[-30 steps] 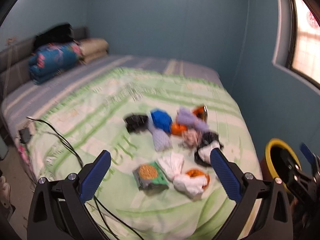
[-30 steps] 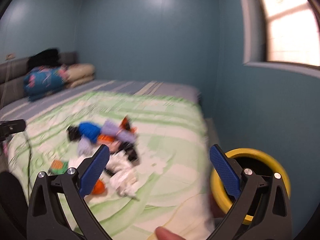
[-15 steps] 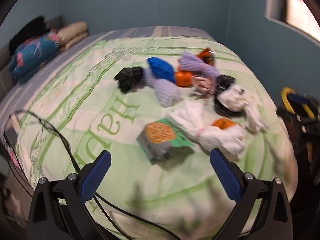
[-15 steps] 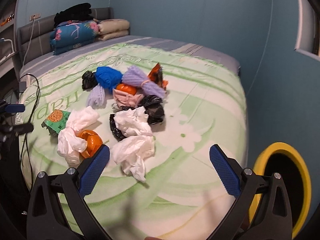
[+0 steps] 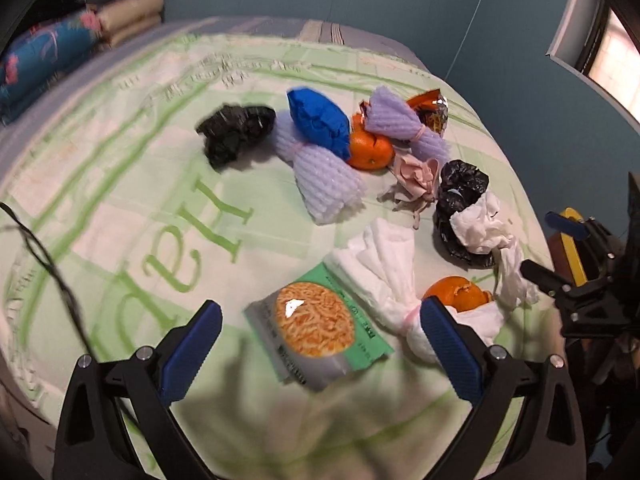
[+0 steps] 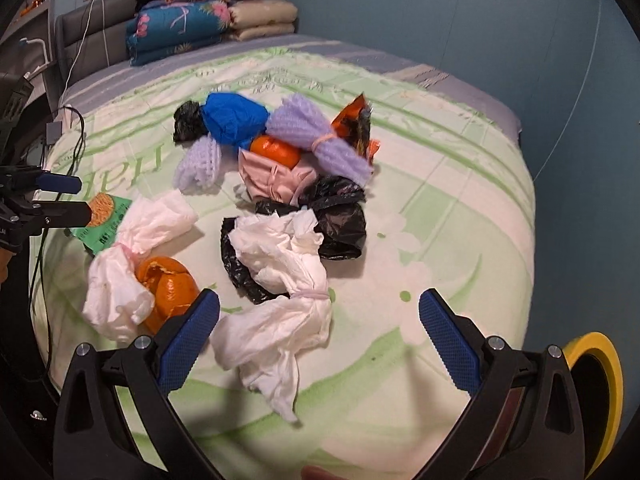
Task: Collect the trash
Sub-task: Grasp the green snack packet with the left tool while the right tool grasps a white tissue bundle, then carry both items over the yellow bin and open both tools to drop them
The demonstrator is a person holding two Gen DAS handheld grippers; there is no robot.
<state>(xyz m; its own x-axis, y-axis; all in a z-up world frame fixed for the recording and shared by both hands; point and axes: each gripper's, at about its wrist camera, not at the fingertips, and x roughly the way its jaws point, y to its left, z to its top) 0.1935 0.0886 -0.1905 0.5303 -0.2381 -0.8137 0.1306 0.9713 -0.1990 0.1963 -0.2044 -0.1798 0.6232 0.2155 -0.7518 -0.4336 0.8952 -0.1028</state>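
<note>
Trash lies in a heap on a green and white bedspread [image 5: 120,184]. In the left wrist view my left gripper [image 5: 320,336] is open just above a green noodle packet [image 5: 316,326], with a tied white tissue bundle [image 5: 380,276] and orange peel [image 5: 456,292] beside it. In the right wrist view my right gripper [image 6: 318,334] is open over a crumpled white tissue [image 6: 280,320] at the bed's near edge. Behind it lie a black bag [image 6: 336,216], pink wad [image 6: 272,176], orange [image 6: 276,150], purple foam nets [image 6: 316,140], blue wad [image 6: 232,118] and orange wrapper [image 6: 356,124].
A yellow-rimmed bin [image 6: 596,384] stands on the floor at the bed's right side. Folded blankets and pillows [image 6: 192,28] are stacked at the headboard. A black cable [image 5: 52,264] runs over the bed's left edge. Blue walls surround the bed.
Both grippers have moved down and closer to the trash heap. The left one now hovers over the noodle packet, the right one over the white tissue. Both stay open.
</note>
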